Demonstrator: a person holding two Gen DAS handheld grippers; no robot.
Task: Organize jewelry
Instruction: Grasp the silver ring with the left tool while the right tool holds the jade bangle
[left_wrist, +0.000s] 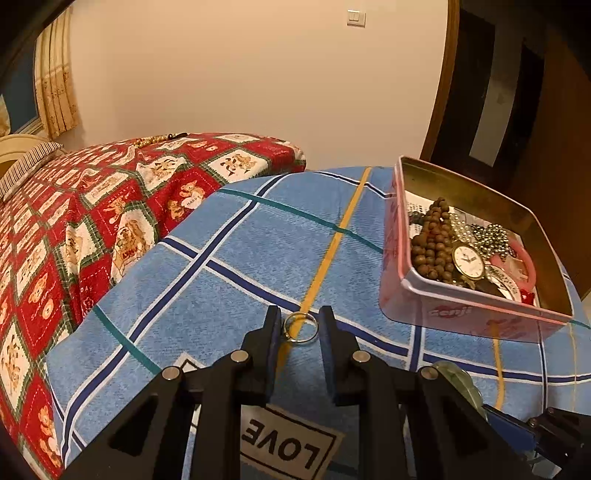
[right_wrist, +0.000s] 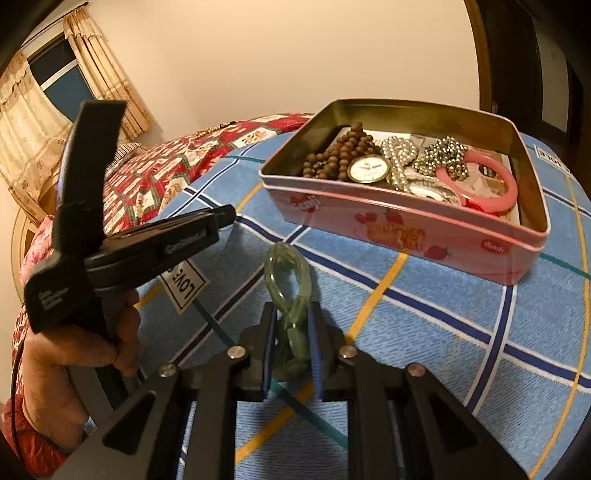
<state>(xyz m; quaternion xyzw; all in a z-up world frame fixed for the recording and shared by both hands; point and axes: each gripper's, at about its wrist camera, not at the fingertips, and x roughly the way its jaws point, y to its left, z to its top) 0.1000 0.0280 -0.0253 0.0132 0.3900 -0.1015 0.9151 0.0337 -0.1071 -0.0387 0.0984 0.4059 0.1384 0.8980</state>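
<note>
A thin gold ring (left_wrist: 300, 327) sits upright between the blue pads of my left gripper (left_wrist: 300, 325), just above the blue plaid bedcover (left_wrist: 240, 266); the pads press both of its sides. My right gripper (right_wrist: 291, 321) is shut on a green translucent bead bracelet (right_wrist: 288, 273), whose loop sticks out ahead of the fingers. A pink tin (left_wrist: 461, 314) stands to the right of the left gripper, holding brown wooden beads (left_wrist: 432, 240), a gold watch (left_wrist: 468, 260), silver bead chains and a pink bangle (right_wrist: 480, 188). The left gripper (right_wrist: 221, 216) shows from the side in the right wrist view.
A red teddy-bear quilt (left_wrist: 92, 221) lies at the left with a bead string (left_wrist: 155, 139) on its far edge. A "LOVE" patch (left_wrist: 284, 443) is on the bedcover. A person's hand (right_wrist: 74, 347) holds the left gripper's handle. A dark door (left_wrist: 498, 92) stands behind the tin.
</note>
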